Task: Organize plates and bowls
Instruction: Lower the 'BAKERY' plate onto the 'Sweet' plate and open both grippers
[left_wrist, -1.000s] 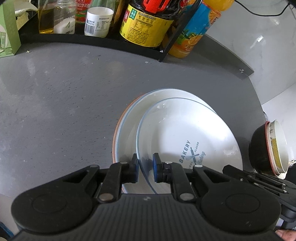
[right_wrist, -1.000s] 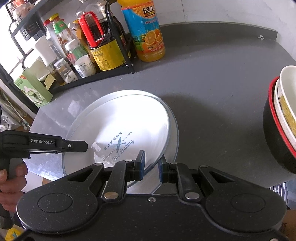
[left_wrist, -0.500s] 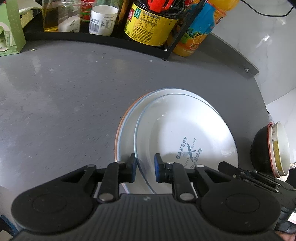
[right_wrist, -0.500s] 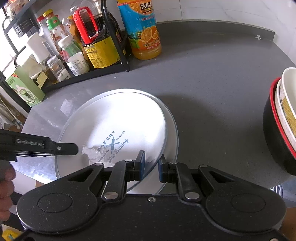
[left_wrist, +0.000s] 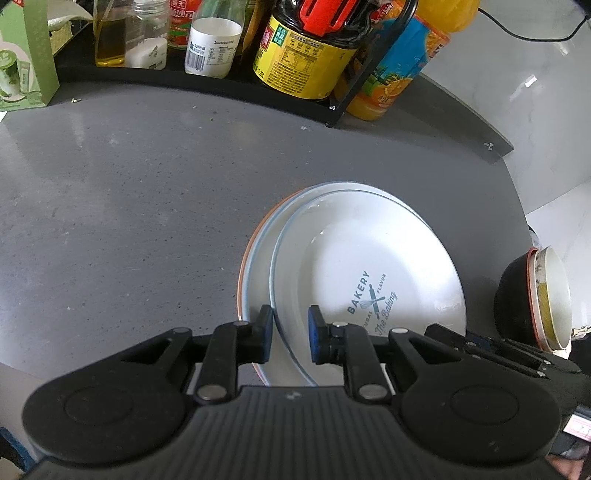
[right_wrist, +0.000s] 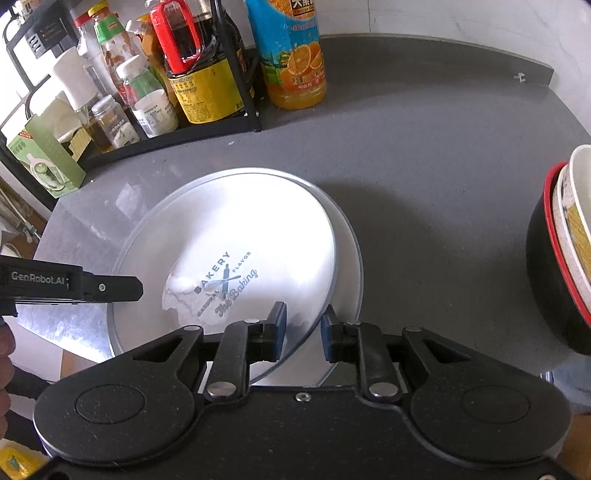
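A white plate printed "BAKERY" lies tilted over a stack of plates, whose lowest rim is orange. My left gripper is shut on the plate's near-left rim. My right gripper is shut on its near-right rim. Each gripper shows in the other's view: the right one and the left one. Nested bowls, black outside with a red rim and a white one inside, stand at the counter's right edge.
A grey counter carries everything. A black rack of sauce bottles and jars lines the back, with an orange juice bottle beside it. A green carton stands at the far left. A hand shows at the left edge.
Both grippers have moved slightly with the bakery plate held between them. In the right wrist view more of the lower plate shows to its right.
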